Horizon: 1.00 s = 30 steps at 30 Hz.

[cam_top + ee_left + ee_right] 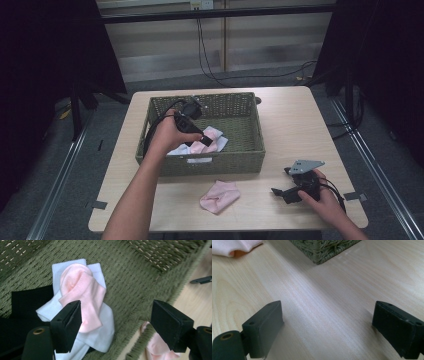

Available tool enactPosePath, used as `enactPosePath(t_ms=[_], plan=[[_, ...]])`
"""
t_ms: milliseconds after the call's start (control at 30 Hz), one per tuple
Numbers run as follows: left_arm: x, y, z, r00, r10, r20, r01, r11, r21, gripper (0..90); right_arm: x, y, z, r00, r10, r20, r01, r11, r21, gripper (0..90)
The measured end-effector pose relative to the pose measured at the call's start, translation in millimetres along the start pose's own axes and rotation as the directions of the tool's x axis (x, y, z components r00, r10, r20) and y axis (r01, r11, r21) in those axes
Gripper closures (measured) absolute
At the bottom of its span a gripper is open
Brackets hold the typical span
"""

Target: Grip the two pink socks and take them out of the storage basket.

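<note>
Socks: pink sock lies on a white one in the basket | step: dropped | my left gripper hangs wide open above, holding nothing | right gripper open, empty, on the table | next: fetch pink sock beside the basket

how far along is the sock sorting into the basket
Partly done. Already in: a pink sock lies on a white sock in the green basket. In hand: nothing; the left gripper hangs open over that pile, and the right gripper rests open above the table. Left: one pink sock on the table, in front of the basket.
</note>
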State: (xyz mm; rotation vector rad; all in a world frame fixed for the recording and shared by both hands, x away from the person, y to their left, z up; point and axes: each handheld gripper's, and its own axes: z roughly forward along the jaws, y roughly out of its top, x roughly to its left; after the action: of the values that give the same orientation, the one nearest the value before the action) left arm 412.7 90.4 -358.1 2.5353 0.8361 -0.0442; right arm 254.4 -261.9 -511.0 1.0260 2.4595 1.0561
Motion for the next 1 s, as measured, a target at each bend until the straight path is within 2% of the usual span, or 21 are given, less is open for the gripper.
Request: enactPosePath(t_ms=[200, 233, 300, 500, 600, 633, 733, 800, 900, 1000], plan=[[10.3, 3.6, 13.2, 0.9996, -0.016, -0.024, 0.016, 0.9997, 0.018, 25.0, 0.0, 0.0, 0.0, 1.0000, 0.000, 0.000, 0.000, 1.000, 0.000, 8.9], [12.1, 3.6, 16.6, 0.9990, -0.031, -0.031, 0.031, 0.9995, 0.010, 24.9, 0.0, 0.0, 0.0, 1.0000, 0.000, 0.000, 0.000, 1.000, 0.000, 8.9], [16.1, 3.6, 19.8, 0.9990, -0.028, -0.036, 0.028, 0.9995, 0.010, 24.2, -0.1, -0.1, 0.1, 1.0000, -0.003, 0.001, 0.003, 1.000, -0.001, 8.9], [28.4, 0.8, 33.4, 0.9955, -0.075, -0.058, 0.076, 0.9968, 0.025, 24.0, -0.1, -0.1, 0.1, 1.0000, -0.003, 0.000, 0.003, 1.000, -0.001, 8.9], [32.9, 2.4, 38.6, 0.9962, -0.071, -0.050, 0.073, 0.9970, 0.028, 24.2, 0.0, 0.0, 0.0, 1.0000, 0.000, 0.000, 0.000, 1.000, 0.000, 8.9], [33.8, 2.8, 41.2, 0.9950, -0.083, -0.056, 0.084, 0.9962, 0.022, 24.5, 0.0, 0.0, 0.0, 1.0000, 0.000, 0.000, 0.000, 1.000, 0.000, 8.9], [38.0, 3.8, 49.1, 0.9948, -0.082, -0.061, 0.084, 0.9961, 0.027, 24.5, 0.0, 0.0, 0.0, 1.0000, 0.000, -0.001, 0.000, 1.000, 0.000, 8.9], [41.1, 4.1, 55.3, 0.9930, -0.096, -0.069, 0.098, 0.9945, 0.037, 24.1, -0.1, 0.0, 0.1, 1.0000, -0.002, 0.000, 0.002, 1.000, -0.001, 8.9], [44.2, 4.4, 62.9, 0.9922, -0.096, -0.080, 0.101, 0.9927, 0.066, 22.4, -0.1, 0.0, 0.1, 1.0000, -0.001, 0.000, 0.001, 1.000, -0.001, 8.9], [46.8, 4.2, 69.8, 0.9915, -0.109, -0.071, 0.115, 0.9898, 0.084, 23.3, -0.1, 0.0, 0.1, 1.0000, -0.002, 0.000, 0.002, 1.000, -0.001, 8.9]])
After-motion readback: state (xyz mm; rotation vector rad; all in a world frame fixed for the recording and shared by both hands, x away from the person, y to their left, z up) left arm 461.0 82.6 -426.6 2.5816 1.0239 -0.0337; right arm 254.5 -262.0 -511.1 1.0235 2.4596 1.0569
